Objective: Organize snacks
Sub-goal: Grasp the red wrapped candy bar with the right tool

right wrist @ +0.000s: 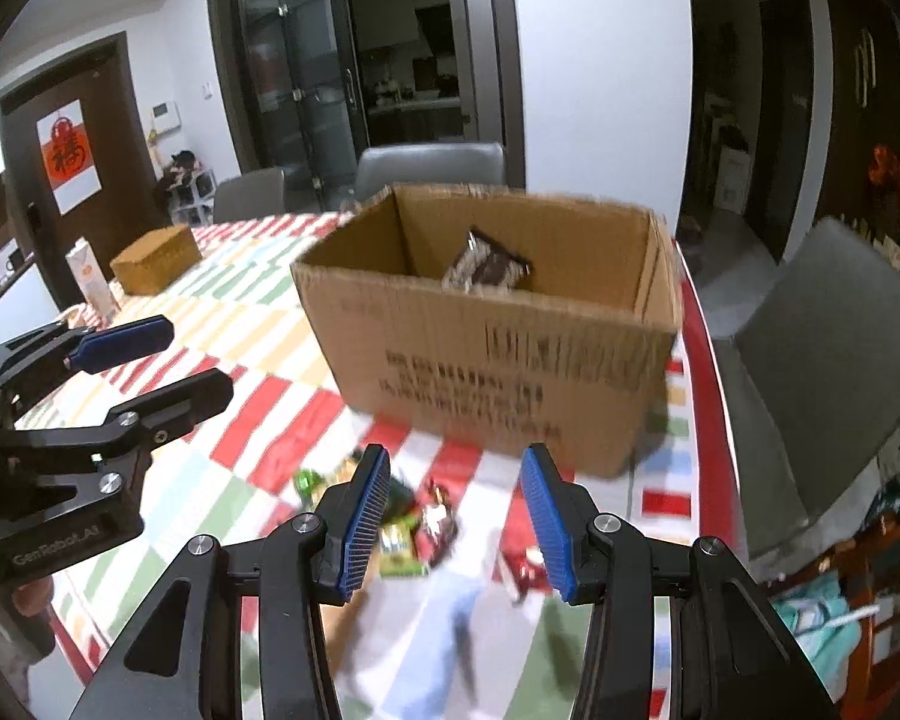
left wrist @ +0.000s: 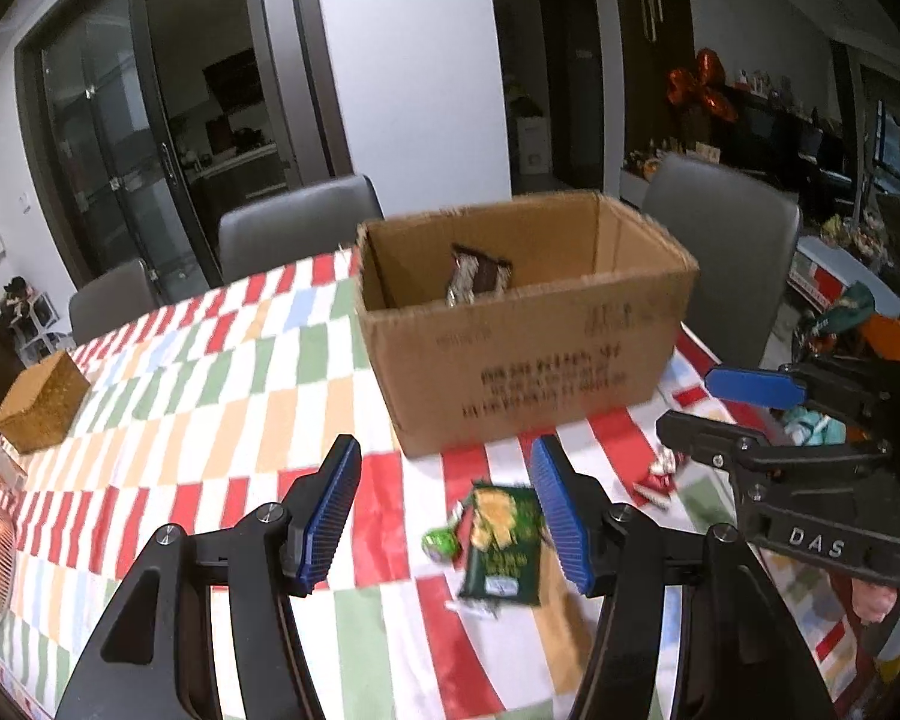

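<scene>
On the checked cloth point(left wrist: 222, 384), a corrugated carton point(left wrist: 528, 354); left claw point(left wrist: 447, 519) and right claw point(right wrist: 456, 522) released, ribbed pads.

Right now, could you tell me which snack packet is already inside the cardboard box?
The dark brown packet, leaning against the cardboard box's inner wall; the green and red packets lie on the tablecloth.
</scene>
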Demonstrator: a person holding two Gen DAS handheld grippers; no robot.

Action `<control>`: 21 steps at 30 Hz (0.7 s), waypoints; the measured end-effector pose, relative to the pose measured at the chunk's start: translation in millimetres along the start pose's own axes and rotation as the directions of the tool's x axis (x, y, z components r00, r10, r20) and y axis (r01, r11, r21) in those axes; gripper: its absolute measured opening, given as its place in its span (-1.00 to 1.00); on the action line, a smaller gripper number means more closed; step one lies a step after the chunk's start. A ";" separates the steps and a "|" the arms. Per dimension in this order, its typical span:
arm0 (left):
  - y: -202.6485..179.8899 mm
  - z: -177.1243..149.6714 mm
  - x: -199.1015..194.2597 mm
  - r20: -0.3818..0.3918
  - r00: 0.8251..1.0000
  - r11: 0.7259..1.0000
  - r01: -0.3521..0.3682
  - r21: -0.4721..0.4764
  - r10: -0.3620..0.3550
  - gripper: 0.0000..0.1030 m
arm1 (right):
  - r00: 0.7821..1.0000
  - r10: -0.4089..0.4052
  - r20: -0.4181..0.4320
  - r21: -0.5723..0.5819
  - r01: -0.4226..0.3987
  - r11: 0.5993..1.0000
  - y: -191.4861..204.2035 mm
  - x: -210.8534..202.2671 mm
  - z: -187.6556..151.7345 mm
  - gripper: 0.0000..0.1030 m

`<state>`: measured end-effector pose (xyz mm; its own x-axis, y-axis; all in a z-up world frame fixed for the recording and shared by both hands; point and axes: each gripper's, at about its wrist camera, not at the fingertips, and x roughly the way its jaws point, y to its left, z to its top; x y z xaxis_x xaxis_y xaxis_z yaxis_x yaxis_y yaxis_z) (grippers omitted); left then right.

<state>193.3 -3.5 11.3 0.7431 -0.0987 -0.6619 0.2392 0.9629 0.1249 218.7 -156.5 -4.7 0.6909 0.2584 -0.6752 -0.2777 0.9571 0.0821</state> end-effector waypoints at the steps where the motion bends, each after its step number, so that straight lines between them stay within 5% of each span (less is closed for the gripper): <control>1: -1.9 -4.5 2.1 -0.012 1.000 1.000 0.004 0.000 -0.004 0.13 | 1.000 -0.003 -0.011 0.008 0.003 1.000 -2.3 1.4 -6.0 -0.09; 21: -19.8 -53.5 69.6 -0.191 0.980 0.998 0.055 -0.016 -0.057 0.13 | 0.986 -0.007 -0.168 0.195 0.040 0.980 -38.6 42.8 -59.6 -0.09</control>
<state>206.9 -16.0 -76.8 0.5951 -0.1035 -0.7969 0.2695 0.9599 0.0766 219.2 -190.2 -80.5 0.5710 0.2266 -0.7890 -0.1145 0.9737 0.1967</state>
